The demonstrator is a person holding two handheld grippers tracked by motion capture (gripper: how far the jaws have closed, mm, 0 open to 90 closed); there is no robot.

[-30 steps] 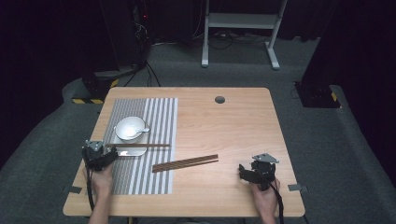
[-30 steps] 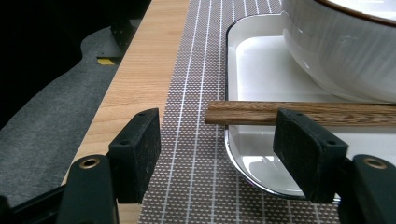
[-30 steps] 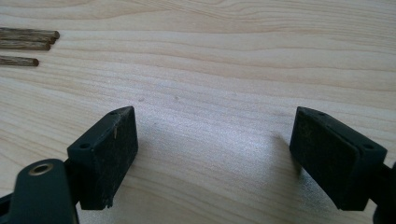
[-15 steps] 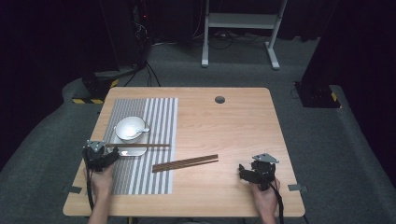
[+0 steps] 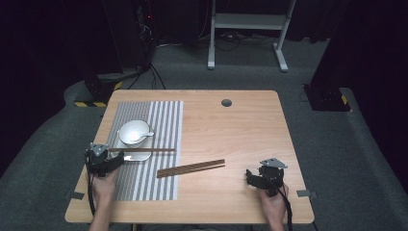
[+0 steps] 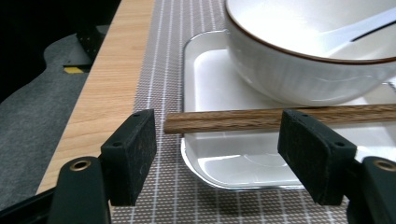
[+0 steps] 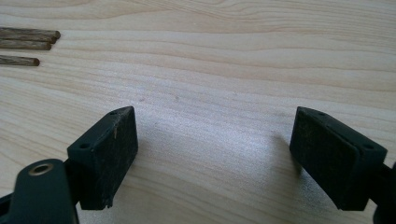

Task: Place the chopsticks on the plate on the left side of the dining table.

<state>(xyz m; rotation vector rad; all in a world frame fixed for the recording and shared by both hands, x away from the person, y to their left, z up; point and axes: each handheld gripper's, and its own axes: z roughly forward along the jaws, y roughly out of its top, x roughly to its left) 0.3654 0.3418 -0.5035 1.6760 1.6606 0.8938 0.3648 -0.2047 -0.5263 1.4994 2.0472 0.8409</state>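
My left hand-held gripper has just been spreading, the chopstick loose between its jaws; it lies across the white tray's near rim, long axis parallel to the counter's front edge; right hand-held gripper spread over bare wood; dark room beyond.

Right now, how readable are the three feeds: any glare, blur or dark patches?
High view: table evenly lit, the room around it nearly black. Left gripper view: chopstick sharp, bowl bright and slightly washed out, soft glare on the tray. Right gripper view: wood grain crisp, right tool casting faint shadows.
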